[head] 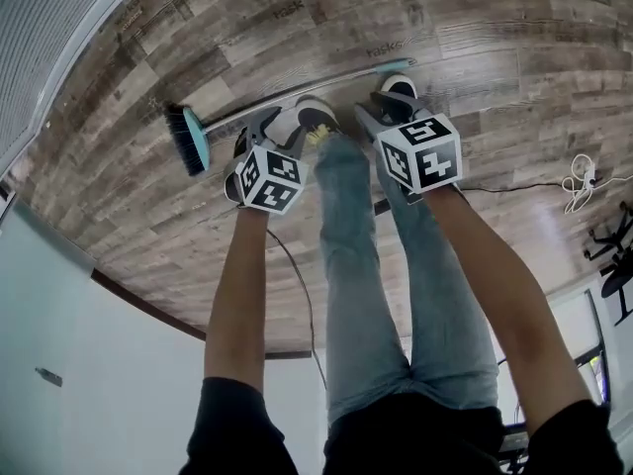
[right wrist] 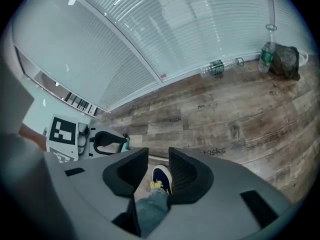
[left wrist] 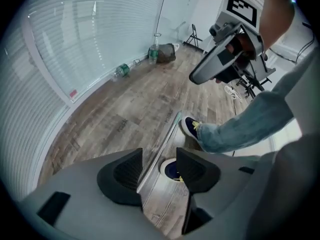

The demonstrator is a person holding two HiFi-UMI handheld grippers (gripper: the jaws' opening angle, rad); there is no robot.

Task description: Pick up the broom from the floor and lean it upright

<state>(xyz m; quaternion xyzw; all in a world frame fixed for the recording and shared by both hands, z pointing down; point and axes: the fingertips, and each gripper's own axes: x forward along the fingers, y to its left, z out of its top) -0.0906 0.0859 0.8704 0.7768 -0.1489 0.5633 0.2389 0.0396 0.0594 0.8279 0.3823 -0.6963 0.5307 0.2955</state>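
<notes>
Broom [head: 247,113] lying flat on the floor [head: 475,28], brush head [head: 188,139] toward 9 o'clock; left gripper [head: 277,125] and right gripper [head: 388,107], both wide open and empty, should straddle its handle [left wrist: 161,146] squarely, well apart, before closing.

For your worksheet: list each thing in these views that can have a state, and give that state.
broom: lying flat on the floor, not lifted
left hand-held gripper: open, broom handle lined up between its jaws, not gripped
right hand-held gripper: open, holding nothing
clear bottle: on its side by the wall
green bottle: upright beside the bag
</notes>
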